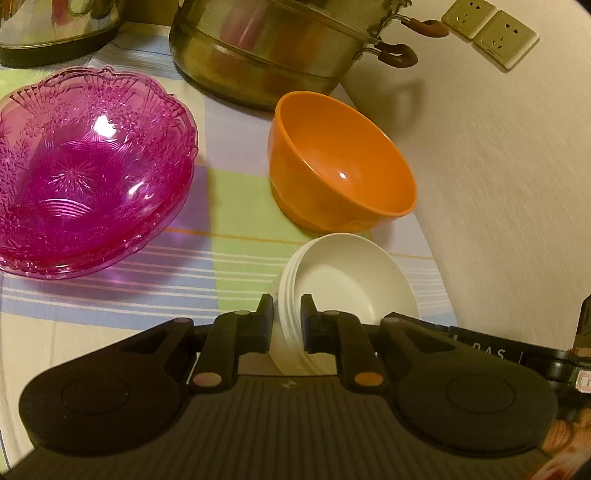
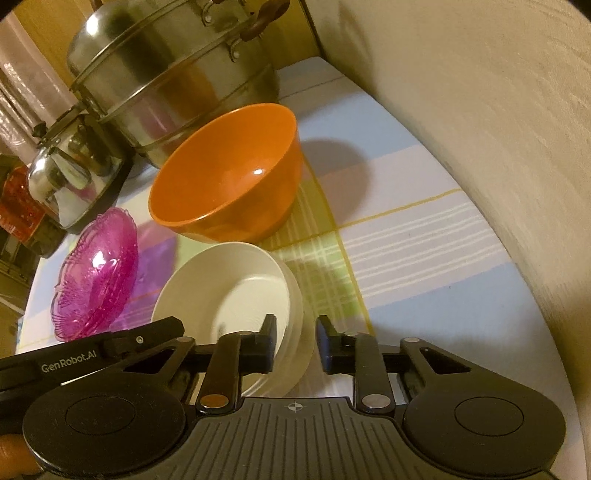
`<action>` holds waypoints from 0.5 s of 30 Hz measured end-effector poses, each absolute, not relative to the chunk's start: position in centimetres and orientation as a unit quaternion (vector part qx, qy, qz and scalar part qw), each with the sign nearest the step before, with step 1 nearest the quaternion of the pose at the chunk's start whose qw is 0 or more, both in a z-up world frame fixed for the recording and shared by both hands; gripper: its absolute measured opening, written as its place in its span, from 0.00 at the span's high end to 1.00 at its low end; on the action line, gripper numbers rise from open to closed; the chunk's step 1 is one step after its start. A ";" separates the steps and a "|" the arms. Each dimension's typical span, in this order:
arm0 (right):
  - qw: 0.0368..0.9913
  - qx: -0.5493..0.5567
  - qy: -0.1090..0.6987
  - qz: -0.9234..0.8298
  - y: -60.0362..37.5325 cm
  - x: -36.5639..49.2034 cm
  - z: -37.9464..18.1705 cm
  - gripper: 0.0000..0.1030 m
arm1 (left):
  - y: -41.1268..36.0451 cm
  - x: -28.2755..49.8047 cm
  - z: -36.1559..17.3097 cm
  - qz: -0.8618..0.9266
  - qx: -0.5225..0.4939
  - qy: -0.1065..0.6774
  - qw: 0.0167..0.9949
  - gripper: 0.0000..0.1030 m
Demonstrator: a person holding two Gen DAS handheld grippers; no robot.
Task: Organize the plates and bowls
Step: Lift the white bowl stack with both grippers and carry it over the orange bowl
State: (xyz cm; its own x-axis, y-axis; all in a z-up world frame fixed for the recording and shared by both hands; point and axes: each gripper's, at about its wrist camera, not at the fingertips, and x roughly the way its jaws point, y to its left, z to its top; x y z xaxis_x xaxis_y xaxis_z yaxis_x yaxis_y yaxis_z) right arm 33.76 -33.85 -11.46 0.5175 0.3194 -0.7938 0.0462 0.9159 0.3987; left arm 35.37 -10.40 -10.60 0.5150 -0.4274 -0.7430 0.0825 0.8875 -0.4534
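Gripping white plates, both grippers down-tilted.

Your left gripper hid the near rim of the white plates, so you couldn't count the stack. The steamer pot was cut off by the top edge and the kettle by the corner. Your right gripper covered the plates' near edge, and the pink bowl sat partly behind the other gripper's body.

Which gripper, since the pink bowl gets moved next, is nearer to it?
Left. The left gripper, on the white plates, sits beside the pink bowl; the right gripper is across the plates from it.
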 end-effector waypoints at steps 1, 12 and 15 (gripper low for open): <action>0.850 0.188 0.485 0.081 -33.8 33.8 -11.4 0.82 | -10.4 35.3 -10.6 -0.150 -0.183 0.470 0.850 0.87; 0.860 0.170 0.474 0.080 -32.6 32.9 -9.9 0.84 | -10.0 34.6 -9.7 -0.142 -0.182 0.482 0.845 0.89; 0.864 0.171 0.466 0.084 -32.2 32.6 -9.3 0.85 | -9.6 34.2 -9.0 -0.140 -0.182 0.476 0.849 0.89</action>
State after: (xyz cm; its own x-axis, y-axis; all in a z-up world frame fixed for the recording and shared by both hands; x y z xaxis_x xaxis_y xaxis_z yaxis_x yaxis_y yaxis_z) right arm 32.65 -32.20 -9.31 0.5513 0.3043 -0.7768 0.0143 0.9275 0.3735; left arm 34.19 -9.64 -9.03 0.5081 -0.4110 -0.7569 0.0649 0.8946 -0.4422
